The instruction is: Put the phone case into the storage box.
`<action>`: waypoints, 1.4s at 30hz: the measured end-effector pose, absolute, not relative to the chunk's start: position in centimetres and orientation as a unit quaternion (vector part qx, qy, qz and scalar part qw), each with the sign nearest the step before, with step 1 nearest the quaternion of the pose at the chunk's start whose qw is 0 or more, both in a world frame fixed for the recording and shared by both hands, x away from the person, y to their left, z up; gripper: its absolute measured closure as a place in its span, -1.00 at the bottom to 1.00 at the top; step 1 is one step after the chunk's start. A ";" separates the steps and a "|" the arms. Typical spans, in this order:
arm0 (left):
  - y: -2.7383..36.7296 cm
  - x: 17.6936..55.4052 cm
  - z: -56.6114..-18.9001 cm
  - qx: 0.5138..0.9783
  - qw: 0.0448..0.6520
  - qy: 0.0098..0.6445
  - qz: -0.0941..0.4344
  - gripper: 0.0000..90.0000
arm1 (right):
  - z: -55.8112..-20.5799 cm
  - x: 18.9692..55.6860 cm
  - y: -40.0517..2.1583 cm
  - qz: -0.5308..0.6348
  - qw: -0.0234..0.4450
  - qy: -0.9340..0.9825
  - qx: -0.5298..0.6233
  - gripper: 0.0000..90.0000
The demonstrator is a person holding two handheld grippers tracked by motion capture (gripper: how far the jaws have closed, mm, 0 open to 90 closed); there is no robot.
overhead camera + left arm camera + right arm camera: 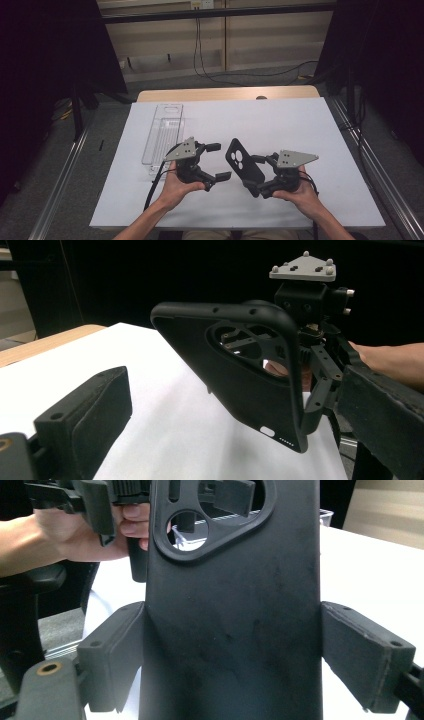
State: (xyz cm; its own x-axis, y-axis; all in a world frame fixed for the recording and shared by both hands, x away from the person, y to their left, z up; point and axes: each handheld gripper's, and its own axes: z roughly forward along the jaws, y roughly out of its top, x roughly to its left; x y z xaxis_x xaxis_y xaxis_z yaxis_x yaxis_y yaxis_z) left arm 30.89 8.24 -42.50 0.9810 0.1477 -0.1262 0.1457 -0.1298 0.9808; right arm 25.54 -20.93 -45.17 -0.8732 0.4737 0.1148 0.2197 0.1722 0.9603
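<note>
A black phone case point(241, 164) with a triangular camera cutout stands tilted above the white sheet, held at its lower part. My right gripper point(256, 175) is shut on it. In the right gripper view both pads point(112, 655) press the case point(230, 630) from either side. My left gripper point(220, 161) hovers just left of the case with its jaws wide open and nothing between them. In the left gripper view the case point(235, 385) fills the middle, its inner side facing me, and my own gripper point(232, 405) frames it from the bottom corners without touching.
A white sheet point(280, 125) covers most of the wooden table point(200, 94). A long clear plastic tray point(164, 132) lies at the sheet's left, just beyond my left hand. Metal rails run along both sides of the table, and cables trail on the floor behind.
</note>
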 end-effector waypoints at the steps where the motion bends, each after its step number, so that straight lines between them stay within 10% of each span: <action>1: 8.1 30.9 -42.6 0.747 0.657 0.099 -0.002 -0.97 | -45.2 25.5 -20.9 0.602 0.104 0.759 0.227 -0.68; 42: 5.8 32.7 -42.5 0.748 0.658 0.027 -0.086 -0.88 | -45.0 25.4 -20.5 0.623 0.051 0.755 0.199 -0.69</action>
